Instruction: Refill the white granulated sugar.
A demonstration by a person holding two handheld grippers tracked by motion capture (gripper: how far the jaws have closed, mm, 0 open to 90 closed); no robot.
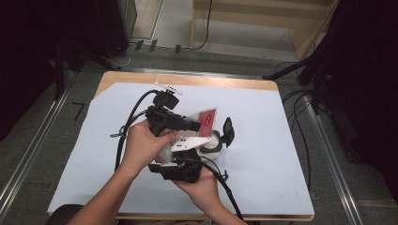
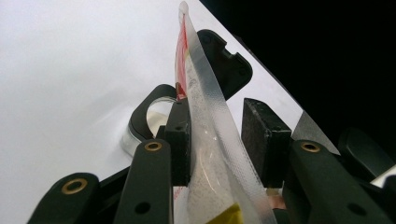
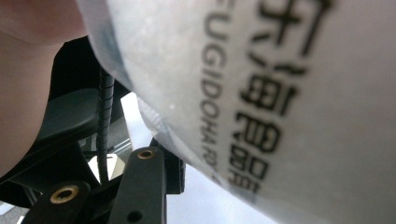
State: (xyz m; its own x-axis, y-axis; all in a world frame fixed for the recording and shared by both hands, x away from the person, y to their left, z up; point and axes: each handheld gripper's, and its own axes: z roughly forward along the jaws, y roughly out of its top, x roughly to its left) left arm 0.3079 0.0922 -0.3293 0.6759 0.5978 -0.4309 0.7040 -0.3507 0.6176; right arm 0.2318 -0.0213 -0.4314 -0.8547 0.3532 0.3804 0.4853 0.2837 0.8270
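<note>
A clear plastic pouch [image 1: 206, 117] with a red panel and black print is held up over the middle of the table between both grippers. My left gripper [image 1: 195, 125] reaches in from the left. In the left gripper view the pouch [image 2: 210, 140] stands edge-on between my left gripper's [image 2: 217, 121] pads and fills the gap between them. My right gripper [image 1: 185, 157] comes up from below, under its grey plate. In the right gripper view the printed pouch [image 3: 280, 93] lies against the left pad of my right gripper [image 3: 219, 163] and hides the other jaw.
The table [image 1: 263, 86] is covered by a white sheet [image 1: 263, 164]. A round clear object in a black ring [image 1: 215, 144] with a black flap [image 1: 228, 130] sits just right of the grippers. Cables trail off both grippers. Dark stands flank the table.
</note>
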